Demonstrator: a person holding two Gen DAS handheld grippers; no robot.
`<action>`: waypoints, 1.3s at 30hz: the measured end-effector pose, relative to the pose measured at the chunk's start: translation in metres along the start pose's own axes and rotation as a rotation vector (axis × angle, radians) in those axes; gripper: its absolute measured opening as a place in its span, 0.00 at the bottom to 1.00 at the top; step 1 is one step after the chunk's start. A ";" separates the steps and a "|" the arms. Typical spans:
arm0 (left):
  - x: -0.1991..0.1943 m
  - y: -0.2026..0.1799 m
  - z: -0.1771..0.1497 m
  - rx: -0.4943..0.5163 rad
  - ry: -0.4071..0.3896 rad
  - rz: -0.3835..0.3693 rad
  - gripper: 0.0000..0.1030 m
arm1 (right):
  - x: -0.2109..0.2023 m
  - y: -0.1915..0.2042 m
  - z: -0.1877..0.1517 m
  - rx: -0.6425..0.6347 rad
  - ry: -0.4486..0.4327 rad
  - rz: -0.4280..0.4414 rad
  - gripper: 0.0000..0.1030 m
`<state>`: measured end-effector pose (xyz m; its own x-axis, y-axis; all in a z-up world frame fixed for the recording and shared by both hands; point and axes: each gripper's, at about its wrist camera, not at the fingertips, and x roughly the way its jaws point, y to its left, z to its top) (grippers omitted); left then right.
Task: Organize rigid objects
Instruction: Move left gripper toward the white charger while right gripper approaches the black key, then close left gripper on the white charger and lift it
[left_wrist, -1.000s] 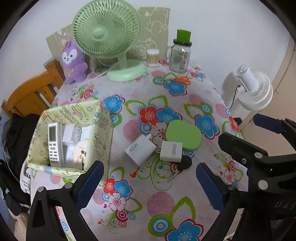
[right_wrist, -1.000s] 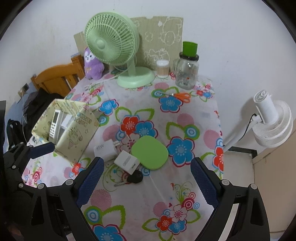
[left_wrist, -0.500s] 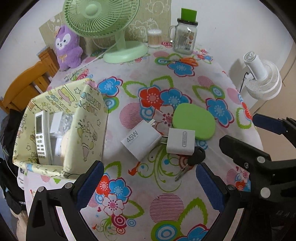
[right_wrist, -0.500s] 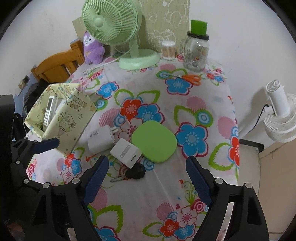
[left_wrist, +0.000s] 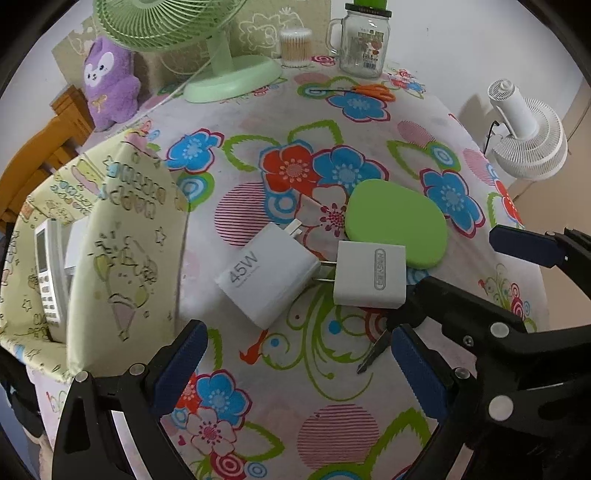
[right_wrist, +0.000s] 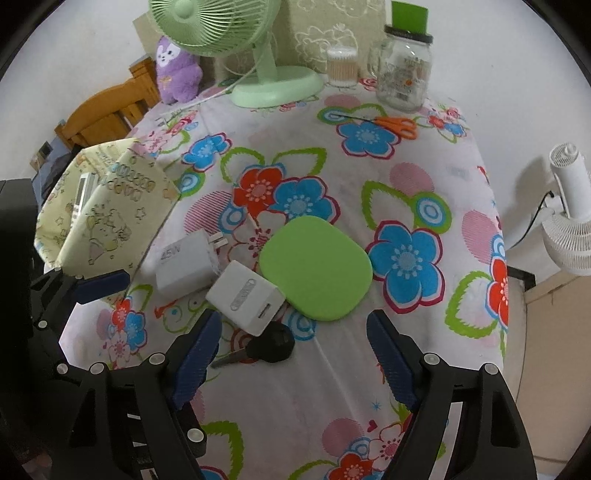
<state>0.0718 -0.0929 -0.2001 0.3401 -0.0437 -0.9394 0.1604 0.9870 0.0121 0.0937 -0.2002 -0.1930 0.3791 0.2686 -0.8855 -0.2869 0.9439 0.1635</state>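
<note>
Chargers (left_wrist: 269, 275) feel hard and light; we grab flat sides. Both grippers, left gripper (left_wrist: 295, 363) and right gripper (right_wrist: 291, 356), spread wide, right closing, nothing between.

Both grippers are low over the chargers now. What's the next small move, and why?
Probably ease the right gripper down and close on the small white charger. Its jaws have just been closing with nothing gripped, that charger and the key lie just ahead, and the box waits alongside.

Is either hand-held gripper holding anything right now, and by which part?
Nothing is held. The left hand-held gripper and right hand-held gripper are both open and empty.
</note>
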 end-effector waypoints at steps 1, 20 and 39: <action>0.002 -0.001 0.001 0.000 0.002 -0.007 0.97 | 0.002 -0.002 0.000 0.009 0.004 -0.007 0.81; 0.015 -0.023 0.006 -0.015 0.024 -0.004 0.93 | 0.022 -0.042 -0.009 0.134 0.056 -0.056 0.76; 0.032 -0.042 0.024 0.063 -0.018 -0.018 0.85 | 0.028 -0.070 -0.008 0.216 0.064 -0.051 0.76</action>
<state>0.0979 -0.1396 -0.2222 0.3530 -0.0650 -0.9334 0.2250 0.9742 0.0173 0.1172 -0.2599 -0.2330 0.3301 0.2130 -0.9196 -0.0715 0.9771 0.2006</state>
